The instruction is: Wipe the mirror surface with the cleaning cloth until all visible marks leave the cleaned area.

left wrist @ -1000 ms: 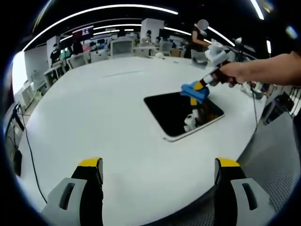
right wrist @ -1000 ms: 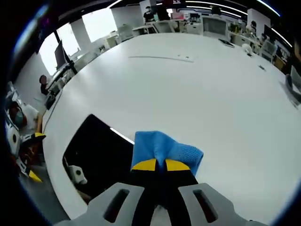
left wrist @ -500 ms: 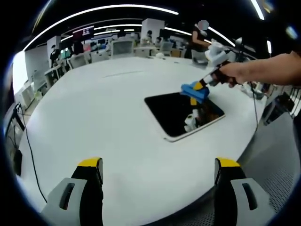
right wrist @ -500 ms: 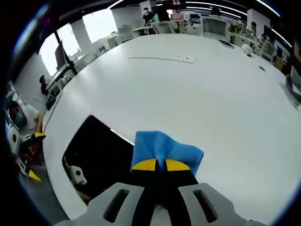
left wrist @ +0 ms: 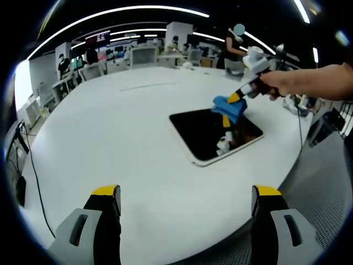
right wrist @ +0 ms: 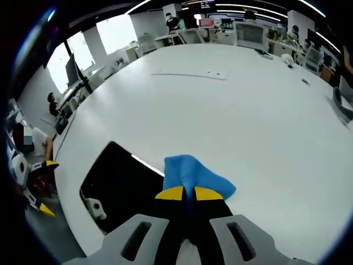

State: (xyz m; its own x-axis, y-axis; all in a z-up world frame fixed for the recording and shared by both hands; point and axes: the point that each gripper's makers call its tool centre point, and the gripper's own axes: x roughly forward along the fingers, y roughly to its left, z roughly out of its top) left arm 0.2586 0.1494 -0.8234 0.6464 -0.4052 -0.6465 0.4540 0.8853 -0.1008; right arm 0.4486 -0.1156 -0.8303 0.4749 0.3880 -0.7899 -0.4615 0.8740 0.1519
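A dark rectangular mirror (left wrist: 215, 134) with a pale frame lies flat on the white table (left wrist: 121, 138). Over its far corner hangs a blue cleaning cloth (left wrist: 228, 107), pinched in my right gripper (left wrist: 236, 98), which a hand holds. In the right gripper view the cloth (right wrist: 190, 173) sticks out from the shut yellow-tipped jaws of my right gripper (right wrist: 187, 193), with the mirror (right wrist: 124, 190) to the left below it. My left gripper (left wrist: 186, 194) stands open near the table's near edge, far from the mirror, nothing between its fingers.
The big round white table (right wrist: 248, 110) spreads out around the mirror. A dark cable (left wrist: 33, 182) runs along its left edge. Desks, chairs and people stand in the office behind. A grey floor (left wrist: 325, 187) lies off the table's right edge.
My right gripper has lifted slightly with the cloth, which now hangs a little higher over the mirror's far corner. The left gripper has not moved.
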